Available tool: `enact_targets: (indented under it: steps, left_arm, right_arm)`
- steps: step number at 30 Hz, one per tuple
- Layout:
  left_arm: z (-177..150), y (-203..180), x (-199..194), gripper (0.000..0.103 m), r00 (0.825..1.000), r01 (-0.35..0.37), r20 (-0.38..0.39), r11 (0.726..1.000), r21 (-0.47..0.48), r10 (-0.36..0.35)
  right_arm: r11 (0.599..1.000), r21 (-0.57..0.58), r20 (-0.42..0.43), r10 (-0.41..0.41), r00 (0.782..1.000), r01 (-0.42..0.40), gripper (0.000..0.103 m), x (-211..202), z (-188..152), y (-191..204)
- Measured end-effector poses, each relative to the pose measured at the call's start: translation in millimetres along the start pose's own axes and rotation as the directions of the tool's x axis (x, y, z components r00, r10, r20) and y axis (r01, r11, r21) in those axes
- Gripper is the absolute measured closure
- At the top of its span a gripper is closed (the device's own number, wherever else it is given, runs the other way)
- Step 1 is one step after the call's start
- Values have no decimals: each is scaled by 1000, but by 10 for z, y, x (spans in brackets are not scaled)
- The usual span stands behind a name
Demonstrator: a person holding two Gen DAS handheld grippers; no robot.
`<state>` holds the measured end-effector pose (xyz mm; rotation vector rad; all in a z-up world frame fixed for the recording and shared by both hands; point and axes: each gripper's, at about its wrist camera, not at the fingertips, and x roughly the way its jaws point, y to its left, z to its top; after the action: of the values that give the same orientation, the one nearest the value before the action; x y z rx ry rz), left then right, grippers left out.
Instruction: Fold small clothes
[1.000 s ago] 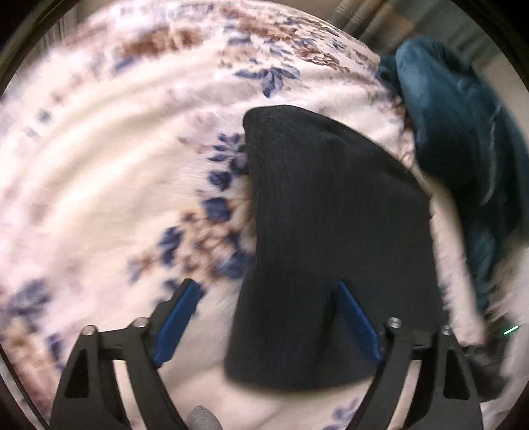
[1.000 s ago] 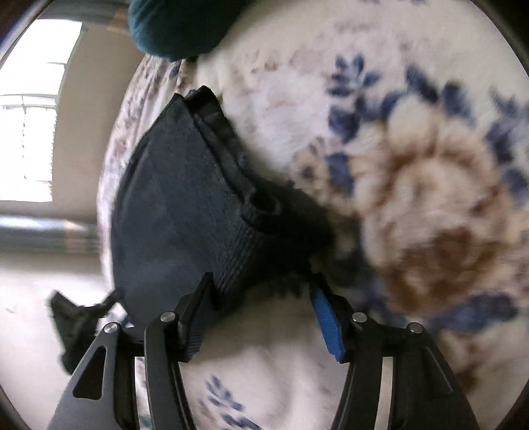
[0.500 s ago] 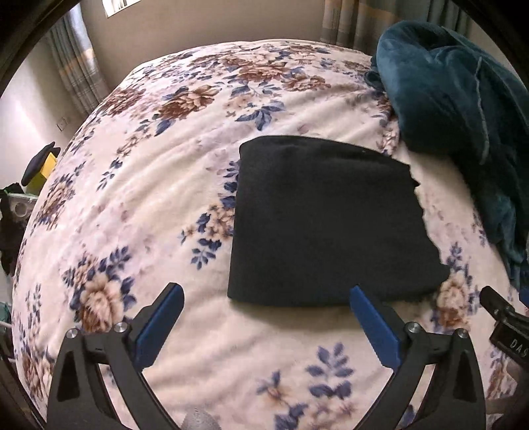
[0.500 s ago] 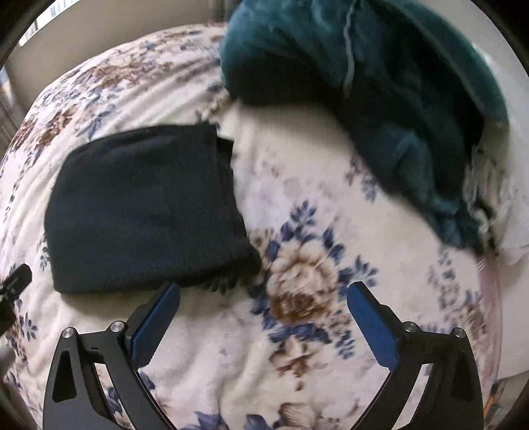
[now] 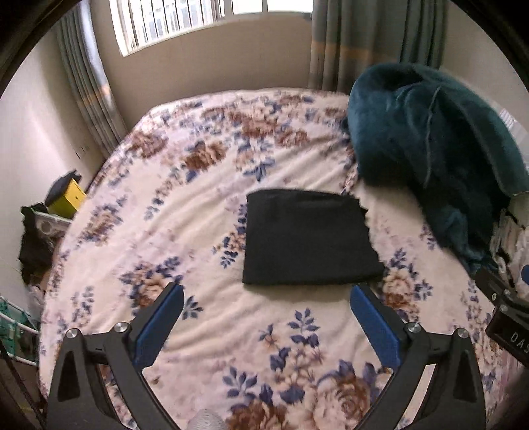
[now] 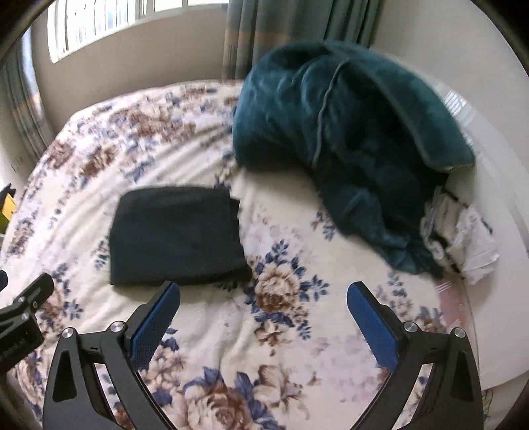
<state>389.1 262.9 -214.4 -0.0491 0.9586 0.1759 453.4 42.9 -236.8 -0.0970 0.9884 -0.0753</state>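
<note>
One black cloth [image 5: 307,238], folded flat into a rough rectangle, on the bed [image 5: 132,238] about mid-width, nearer the near edge than the window end. One piece only; no loose flaps showing, layered edge visible on its right side in the right wrist view [image 6: 175,235].

Two grippers, both above the near edge, both off the cloth:
- left gripper [image 5: 266,294]: jaws spread wide, nothing between them, cloth just beyond the tips.
- right gripper [image 6: 263,294]: jaws spread wide, empty, sitting to the right of the cloth; its left fingertip is near the cloth's near right corner, not touching as far as I can tell.

Each gripper's body clips the edge of the other's view.

Around:
- one teal blanket [image 5: 439,145], bunched in a heap at the bed's far right corner, running down the right edge. Near the cloth's far right corner, a strip of bedspread between them.
- white crumpled fabric [image 6: 469,238] at the right edge beside the blanket, blurred.
- one window [image 5: 198,20] behind the far edge, curtains [image 5: 363,39] either side.
- one yellow box [image 5: 67,198] off the left edge, dark clutter beside it, too blurred to name.

Nothing lies on top of the cloth.
</note>
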Motion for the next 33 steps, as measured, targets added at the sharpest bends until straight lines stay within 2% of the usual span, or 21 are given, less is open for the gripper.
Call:
enact_targets:
  steps: [10, 14, 19, 26, 33]
  left_arm:
    - [-140, -58, -1847, 0, 994, 7, 109, 1000, -20, -5]
    - [-205, -78, -2408, 0, 988, 3, 156, 1000, -30, 2]
    - [-328, -128, -2967, 0, 979, 10, 202, 1000, -28, -4]
    - [-442, -150, -3293, 0, 972, 13, 236, 999, -31, -5]
    - [-515, -197, -3400, 0, 971, 11, 241, 999, -40, -1]
  right_arm:
    - [999, 3, 144, 42, 989, -43, 1, -2066, -174, -531]
    - [998, 2, 207, 58, 977, -60, 1, -2866, -316, -758]
    - [996, 2, 266, 82, 961, -85, 1, -3583, -475, -1001]
    - [993, -15, 297, 115, 948, -115, 1, -4179, -699, -1176]
    - [994, -24, 310, 112, 944, -110, 1, -4338, -800, -1254]
